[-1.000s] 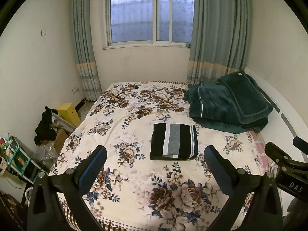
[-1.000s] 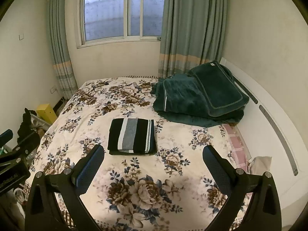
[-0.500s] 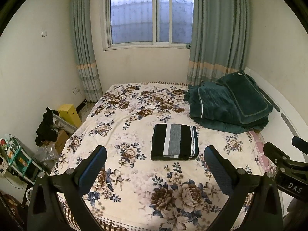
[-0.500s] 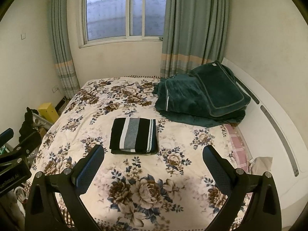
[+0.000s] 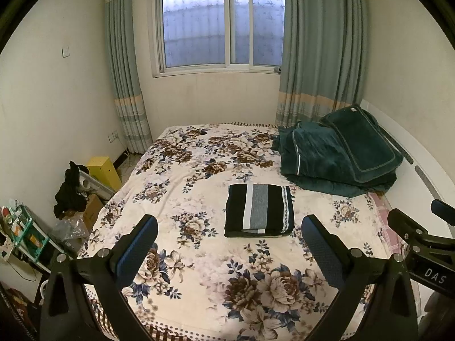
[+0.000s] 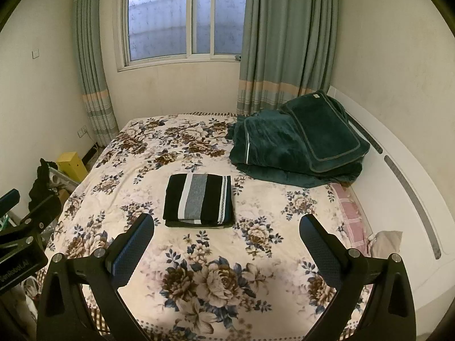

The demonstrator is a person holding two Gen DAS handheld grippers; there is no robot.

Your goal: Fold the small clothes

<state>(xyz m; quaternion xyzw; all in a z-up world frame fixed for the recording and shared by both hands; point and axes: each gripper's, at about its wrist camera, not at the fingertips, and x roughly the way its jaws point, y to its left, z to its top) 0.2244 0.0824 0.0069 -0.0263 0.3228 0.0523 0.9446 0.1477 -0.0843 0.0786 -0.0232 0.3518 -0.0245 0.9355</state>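
Striped knit garment [image 5: 259, 210] lies folded square; both grippers' fingers [image 5: 136, 248] [image 6: 320, 251] spread wide, empty.

Left gripper [image 5: 229, 236]: jaws spread wide, nothing between the fingers, held level. Right gripper [image 6: 226, 234]: same condition, jaws wide apart, empty, beside the left.

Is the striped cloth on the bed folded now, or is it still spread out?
Folded. The striped cloth lies as a compact rectangle with stacked layers visible at its near edge, flat on the floral bedspread, and neither claw touches it.
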